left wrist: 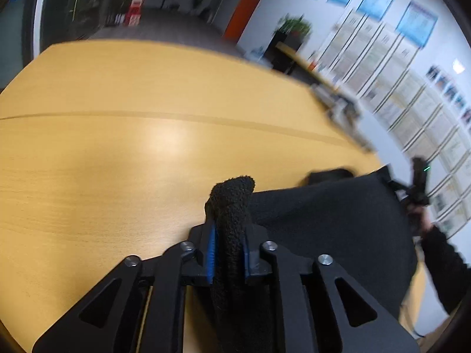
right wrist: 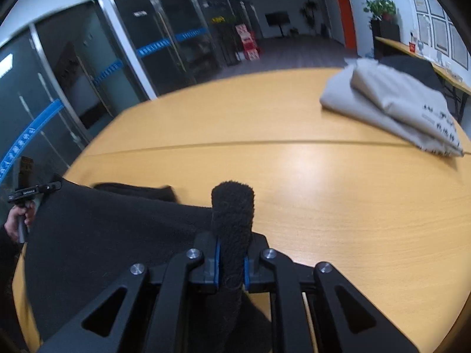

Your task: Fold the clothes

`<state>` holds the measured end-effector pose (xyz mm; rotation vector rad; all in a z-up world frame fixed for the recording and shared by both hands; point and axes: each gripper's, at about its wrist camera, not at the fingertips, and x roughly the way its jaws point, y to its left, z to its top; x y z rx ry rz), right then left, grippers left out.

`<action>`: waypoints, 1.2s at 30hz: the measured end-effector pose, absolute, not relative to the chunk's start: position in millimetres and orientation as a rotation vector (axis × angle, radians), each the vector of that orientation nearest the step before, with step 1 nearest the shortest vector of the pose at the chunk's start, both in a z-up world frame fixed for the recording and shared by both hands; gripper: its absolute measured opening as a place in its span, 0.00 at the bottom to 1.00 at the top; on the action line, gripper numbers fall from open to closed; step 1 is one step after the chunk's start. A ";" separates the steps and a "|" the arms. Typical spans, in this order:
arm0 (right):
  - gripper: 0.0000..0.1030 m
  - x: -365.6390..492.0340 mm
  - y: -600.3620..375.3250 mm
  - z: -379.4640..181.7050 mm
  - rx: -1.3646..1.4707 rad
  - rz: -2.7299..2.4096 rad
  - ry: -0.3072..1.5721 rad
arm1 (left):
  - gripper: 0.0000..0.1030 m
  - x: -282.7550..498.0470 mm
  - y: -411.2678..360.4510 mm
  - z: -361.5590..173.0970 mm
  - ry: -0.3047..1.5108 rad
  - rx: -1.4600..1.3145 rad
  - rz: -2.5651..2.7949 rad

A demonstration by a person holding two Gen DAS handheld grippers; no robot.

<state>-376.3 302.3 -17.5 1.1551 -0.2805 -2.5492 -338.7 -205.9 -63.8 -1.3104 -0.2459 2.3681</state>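
A black fleece garment [left wrist: 338, 220] is stretched between my two grippers above a wooden table [left wrist: 117, 161]. My left gripper [left wrist: 229, 253] is shut on one bunched edge of it, which sticks up between the blue pads. My right gripper [right wrist: 232, 259] is shut on the other bunched edge; the black garment [right wrist: 103, 235] spreads to its left. The right gripper [left wrist: 418, 182] shows at the far right of the left wrist view, and the left gripper [right wrist: 26, 191] at the far left of the right wrist view, in a hand.
A folded grey garment [right wrist: 397, 103] with dark print lies on the table [right wrist: 323, 191] at the far right, a dark item behind it. A seam runs across the tabletop. Glass doors stand beyond the table, and a wall of framed posters [left wrist: 412, 73].
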 end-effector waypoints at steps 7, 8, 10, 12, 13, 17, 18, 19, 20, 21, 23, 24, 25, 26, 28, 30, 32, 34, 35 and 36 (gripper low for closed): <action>0.49 -358.4 299.1 -30.1 1.329 -2.607 -0.178 | 0.60 -314.3 -189.7 -62.4 -0.092 -1.305 2.439; 0.53 -348.7 299.7 -23.9 1.334 -2.621 -0.173 | 0.67 -307.0 -188.3 -53.8 -0.067 -1.283 2.448; 0.69 -324.6 299.5 -11.3 1.337 -2.649 -0.163 | 0.76 -285.8 -184.7 -29.7 -0.008 -1.187 2.441; 0.81 -285.7 294.9 2.9 1.324 -2.675 -0.147 | 0.91 -264.2 -172.9 -12.1 0.062 -1.080 2.433; 0.84 -265.0 292.7 8.0 1.324 -2.686 -0.155 | 0.93 -252.5 -164.1 -7.0 0.093 -1.036 2.419; 0.84 -172.0 285.1 14.2 1.361 -2.713 -0.306 | 0.95 -232.4 -139.4 -15.8 0.225 -1.009 2.354; 0.84 -153.2 283.5 11.9 1.376 -2.717 -0.358 | 0.95 -232.4 -134.8 -24.9 0.242 -1.038 2.349; 0.84 -132.5 282.2 8.7 1.402 -2.719 -0.420 | 0.95 -233.5 -130.5 -35.2 0.255 -1.073 2.347; 0.84 -114.0 280.8 4.8 1.429 -2.716 -0.493 | 0.95 -234.8 -129.9 -42.2 0.257 -1.089 2.347; 0.84 -99.9 278.9 1.2 1.446 -2.712 -0.567 | 0.95 -236.3 -130.2 -48.3 0.256 -1.100 2.349; 0.85 -82.6 276.5 -8.7 1.458 -2.683 -0.715 | 0.95 -238.3 -130.8 -56.1 0.257 -1.108 2.354; 0.85 -83.2 273.5 -15.2 1.456 -2.661 -0.775 | 0.95 -238.8 -131.0 -56.7 0.258 -1.102 2.359; 0.85 -83.7 270.5 -21.7 1.454 -2.638 -0.834 | 0.95 -239.0 -130.0 -57.9 0.266 -1.104 2.361; 0.85 -84.3 267.5 -28.2 1.452 -2.614 -0.892 | 0.95 -239.1 -128.7 -59.3 0.276 -1.109 2.362; 0.85 -97.1 258.5 -40.4 1.409 -2.552 -1.001 | 0.95 -238.2 -124.6 -61.3 0.332 -1.099 2.372; 0.89 -112.3 247.1 -49.1 1.390 -2.538 -1.036 | 0.96 -235.3 -122.6 -62.2 0.375 -1.084 2.384; 0.95 -124.7 241.9 -55.4 1.348 -2.568 -1.068 | 0.97 -235.8 -120.8 -63.0 0.373 -1.072 2.398; 0.97 -131.6 242.5 -58.7 1.299 -2.611 -1.111 | 0.97 -236.3 -125.0 -63.2 0.347 -1.070 2.412; 0.97 -133.8 243.4 -59.7 1.276 -2.634 -1.125 | 0.97 -236.4 -126.3 -63.4 0.335 -1.069 2.417; 0.96 -135.3 244.5 -60.2 1.257 -2.661 -1.129 | 0.98 -237.5 -124.2 -64.1 0.329 -1.068 2.419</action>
